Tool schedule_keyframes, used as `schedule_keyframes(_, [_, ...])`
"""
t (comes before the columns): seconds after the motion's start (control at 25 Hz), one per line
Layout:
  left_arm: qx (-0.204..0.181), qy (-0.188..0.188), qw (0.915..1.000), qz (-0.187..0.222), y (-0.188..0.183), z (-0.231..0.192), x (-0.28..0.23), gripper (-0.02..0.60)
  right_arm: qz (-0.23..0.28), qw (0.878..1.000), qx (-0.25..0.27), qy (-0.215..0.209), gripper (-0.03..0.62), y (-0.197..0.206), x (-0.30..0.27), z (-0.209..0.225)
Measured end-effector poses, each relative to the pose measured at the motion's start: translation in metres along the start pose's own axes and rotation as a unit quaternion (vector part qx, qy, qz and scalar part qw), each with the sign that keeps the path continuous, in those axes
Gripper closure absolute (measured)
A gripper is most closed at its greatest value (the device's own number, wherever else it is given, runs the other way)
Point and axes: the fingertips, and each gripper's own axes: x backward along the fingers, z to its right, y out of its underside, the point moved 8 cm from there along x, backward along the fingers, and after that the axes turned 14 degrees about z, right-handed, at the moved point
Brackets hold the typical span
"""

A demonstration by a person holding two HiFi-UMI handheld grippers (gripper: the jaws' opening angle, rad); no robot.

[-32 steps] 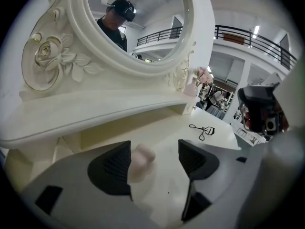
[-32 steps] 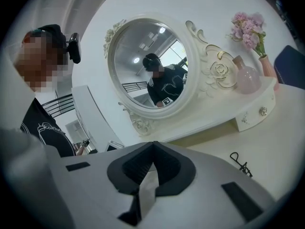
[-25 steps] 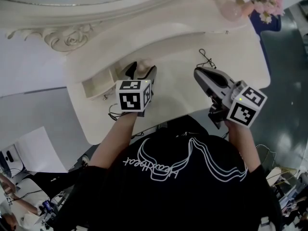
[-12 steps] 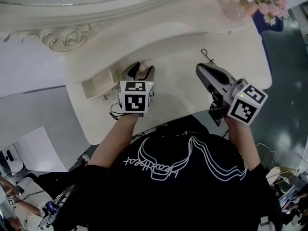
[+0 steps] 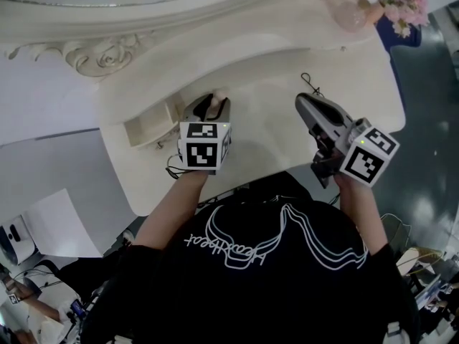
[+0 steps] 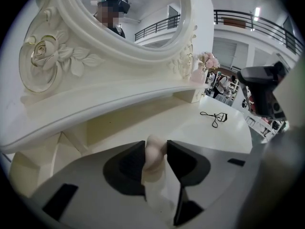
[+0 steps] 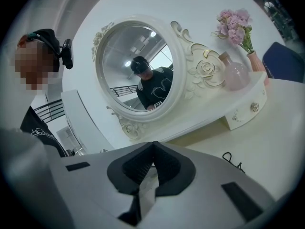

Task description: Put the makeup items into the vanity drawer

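- mirror [image 7: 136, 68] at the back, standing on a raised shelf [image 5: 237, 27] behind the counter [image 5: 265, 135]
- vase [image 7: 237, 76] on the shelf's right end, flowers [image 7: 234, 23] in it; small drawer [image 7: 248, 109] just below it, under the shelf
- open drawer [image 5: 140, 136] juts out at the counter's left side
- left tool [image 5: 210, 106] just right of the open drawer, over the counter's front left; its jaws have just been closing, with the makeup item [image 6: 154, 154] upright between them, touching both
- eyelash curler [image 6: 217, 117] lies on the counter right of centre, well apart from the makeup item
- right tool [image 5: 305, 104] over the counter's right front, just before the eyelash curler, jaws together
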Motion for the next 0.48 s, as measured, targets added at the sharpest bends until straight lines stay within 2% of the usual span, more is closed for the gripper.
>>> schedule_keyframes(0.48, [0.01, 0.02, 0.9989, 0.041, -0.016, 0.008, 0.028, 0.453, 0.013, 1.0, -0.008, 0.006, 0.589, 0.011, 0.013, -0.02])
